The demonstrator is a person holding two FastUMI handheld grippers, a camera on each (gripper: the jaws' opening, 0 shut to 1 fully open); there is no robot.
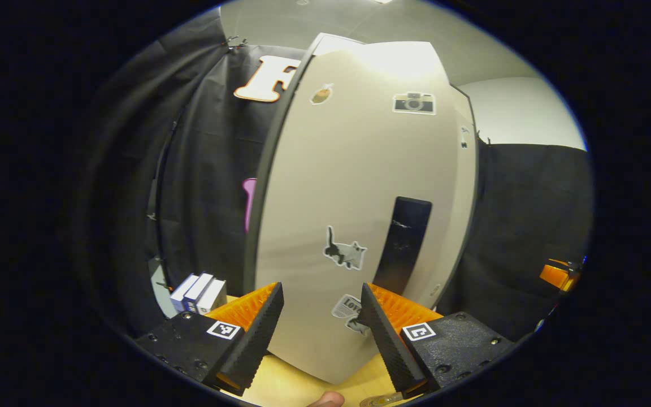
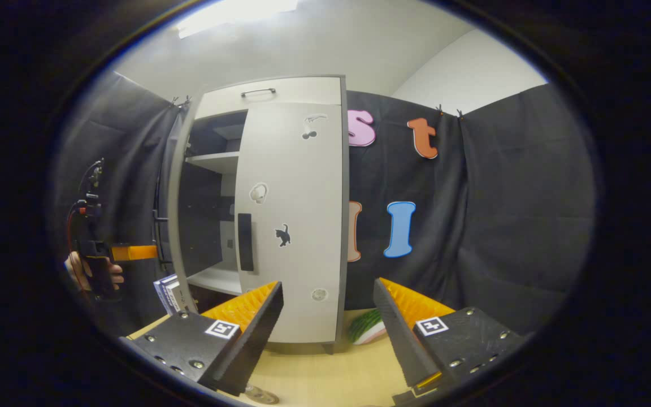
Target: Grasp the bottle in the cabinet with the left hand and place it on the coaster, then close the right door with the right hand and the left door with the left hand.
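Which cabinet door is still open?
The left door: in the right gripper view it swings out edge-on, leaving the shelves exposed. The right door, with the cat sticker, lies flush and shut.

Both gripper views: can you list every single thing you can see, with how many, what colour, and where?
cabinet: one, pale grey, standing on the table against the black cloth
right door: one, pale grey with stickers and a dark handle, closed
left door: one, pale grey with stickers, partly open, close in front of the left hand-held gripper
shelves: two, pale, inside the open left half
boxes: three, white and dark blue, left of the cabinet
table: one, light wood
striped green thing: one, right of the cabinet
left hand-held gripper: open
right hand-held gripper: open
hand: one, holding the far gripper
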